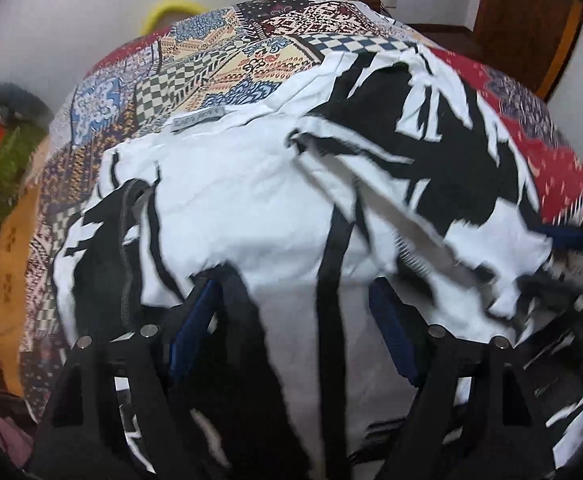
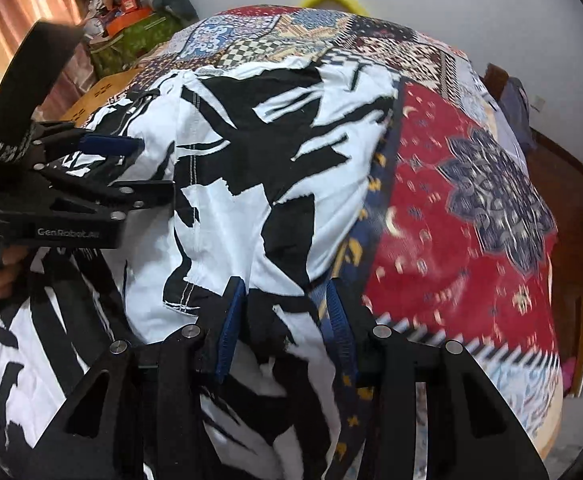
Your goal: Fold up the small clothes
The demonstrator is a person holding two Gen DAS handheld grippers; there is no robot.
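Your black-and-white garment (image 2: 259, 168) lies rumpled on the patterned tablecloth (image 2: 471, 208), apparently mid-fold, with flattening left to do. Your right gripper (image 2: 283, 320) pinches its near edge; your left gripper (image 1: 295, 304) straddles cloth, grip unclear through blur.

Both wrist cameras look forward and down from very near along their own fingers at the same black-and-white garment (image 1: 251, 200) on the patterned cloth (image 2: 471, 220), and the right view also catches the left gripper (image 2: 131, 168).
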